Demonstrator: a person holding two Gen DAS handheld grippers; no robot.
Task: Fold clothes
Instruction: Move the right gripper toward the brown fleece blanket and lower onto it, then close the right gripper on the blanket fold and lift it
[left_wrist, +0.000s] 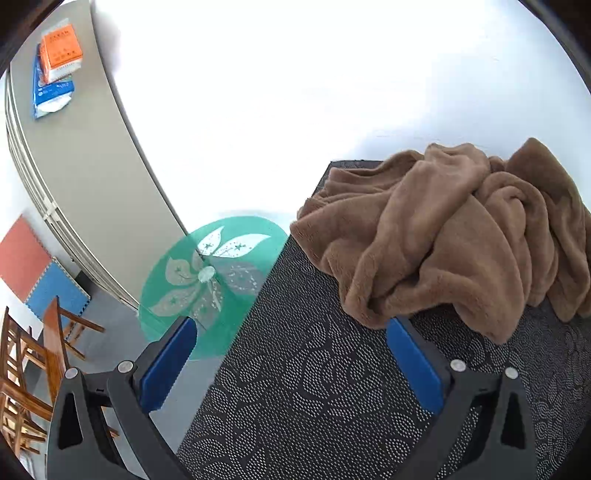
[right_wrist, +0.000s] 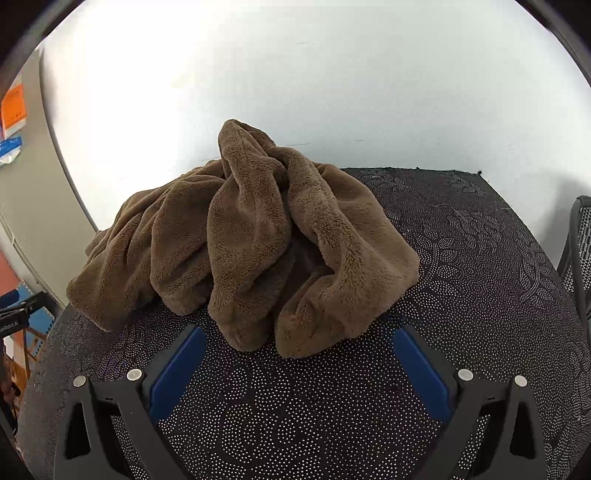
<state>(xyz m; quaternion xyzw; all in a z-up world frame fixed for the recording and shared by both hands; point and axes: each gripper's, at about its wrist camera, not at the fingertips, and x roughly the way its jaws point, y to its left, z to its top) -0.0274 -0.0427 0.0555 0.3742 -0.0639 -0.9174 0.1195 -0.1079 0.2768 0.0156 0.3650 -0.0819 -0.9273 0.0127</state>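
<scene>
A brown fleece garment (right_wrist: 243, 240) lies crumpled in a heap on a black table with a dotted floral cloth (right_wrist: 461, 258). In the left wrist view the garment (left_wrist: 443, 236) sits at the table's far left corner. My left gripper (left_wrist: 291, 325) is open and empty, its right finger just under the heap's near edge, its left finger past the table edge. My right gripper (right_wrist: 299, 334) is open and empty, right in front of the heap's near folds.
A green round glass table (left_wrist: 207, 280) stands left of the black table (left_wrist: 314, 387). A grey cabinet (left_wrist: 81, 147) with orange and blue packets (left_wrist: 59, 55) lines the left wall. Wooden chairs (left_wrist: 26, 369) are at lower left. A mesh chair (right_wrist: 580, 251) stands at right.
</scene>
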